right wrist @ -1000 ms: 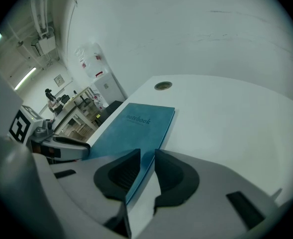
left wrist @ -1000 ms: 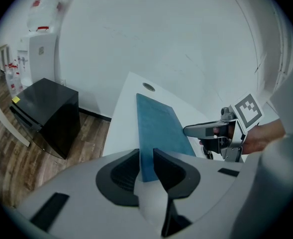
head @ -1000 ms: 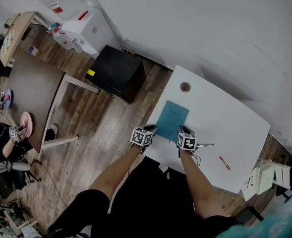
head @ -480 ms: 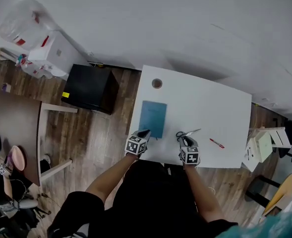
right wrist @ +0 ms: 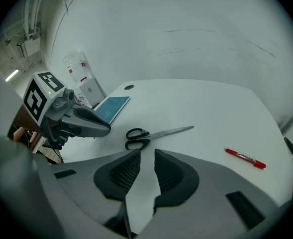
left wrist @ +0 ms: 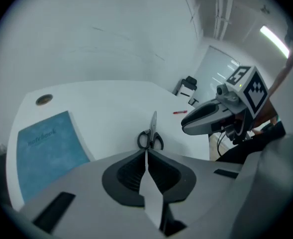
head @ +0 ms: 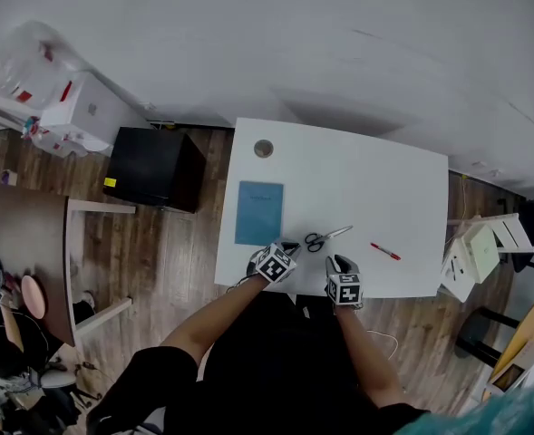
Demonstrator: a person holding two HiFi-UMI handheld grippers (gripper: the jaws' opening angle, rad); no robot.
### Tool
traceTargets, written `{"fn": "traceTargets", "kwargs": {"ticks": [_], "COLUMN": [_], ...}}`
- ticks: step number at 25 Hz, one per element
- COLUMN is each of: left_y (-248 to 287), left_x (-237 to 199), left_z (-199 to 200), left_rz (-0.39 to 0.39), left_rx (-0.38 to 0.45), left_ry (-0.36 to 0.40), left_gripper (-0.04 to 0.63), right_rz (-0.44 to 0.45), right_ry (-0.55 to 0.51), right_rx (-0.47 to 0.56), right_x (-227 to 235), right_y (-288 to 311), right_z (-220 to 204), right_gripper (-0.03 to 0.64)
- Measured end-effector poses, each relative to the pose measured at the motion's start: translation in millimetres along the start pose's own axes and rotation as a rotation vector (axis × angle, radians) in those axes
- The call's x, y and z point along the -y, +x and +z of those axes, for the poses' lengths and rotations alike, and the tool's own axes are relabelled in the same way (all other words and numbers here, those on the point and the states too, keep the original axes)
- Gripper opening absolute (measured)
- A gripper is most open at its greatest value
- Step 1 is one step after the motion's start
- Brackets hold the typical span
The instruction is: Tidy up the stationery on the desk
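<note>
From the head view, the left gripper (head: 291, 246) and right gripper (head: 338, 262) are hovering over the near edge of the white desk (head: 402, 188). The scissors (head: 325, 238) are lying just ahead of them, between a blue notebook (head: 259, 213) and a red pen (head: 384, 251).

In the left gripper view, its jaws, having just been closing, are meeting with nothing between them, pointing at the scissors (left wrist: 151, 136).

In the right gripper view, its jaws are standing narrowly apart and empty, near the scissors' handles.
</note>
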State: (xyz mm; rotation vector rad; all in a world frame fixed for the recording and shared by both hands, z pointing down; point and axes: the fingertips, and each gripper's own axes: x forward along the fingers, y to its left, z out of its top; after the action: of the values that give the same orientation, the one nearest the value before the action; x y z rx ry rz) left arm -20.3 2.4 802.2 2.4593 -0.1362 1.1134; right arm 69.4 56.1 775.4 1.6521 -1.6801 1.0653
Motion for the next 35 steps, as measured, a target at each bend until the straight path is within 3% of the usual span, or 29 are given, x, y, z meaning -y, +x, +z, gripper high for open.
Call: {"fn": "traceTargets", "kwargs": {"ticks": [3,8,13,23,28,31,35], "left_y": [19,39,53,69,67,68,67], "left_x": [9,13,17,12,10,10,11], "left_z": [8,15,16,7,10,9,12], "left_rz": [-0.017,-0.010,0.026,0.130,0.193,0.195,0.177], "left_rx": [-0.052,-0.100,-0.171,-0.308,-0.370,-0.358,-0.253], "left_ry": [0.073,0.096,0.184,0.158,0.201,0.147,-0.031], "left_gripper": [0.022,0.096,0.109,0.109,0.092,0.091,0.086], "right_rz": [0.010,0.021,0.069,0.127,0.144,0.158,0.174], "right_ry": [-0.007,0.009,-0.011,0.007,0.017,0.010,0.001], "right_rx": [0.009,0.044,0.068,0.096,0.098,0.097,0.098], "right_x": [14,45,60,101,115,119,121], "right_y": [-4,-7,-3,-1,1,1,1], "right_z": [-1,7,21,30,31,30,32], "right_gripper": [0.097,0.097,0.097,0.097,0.097,0.097,0.097]}}
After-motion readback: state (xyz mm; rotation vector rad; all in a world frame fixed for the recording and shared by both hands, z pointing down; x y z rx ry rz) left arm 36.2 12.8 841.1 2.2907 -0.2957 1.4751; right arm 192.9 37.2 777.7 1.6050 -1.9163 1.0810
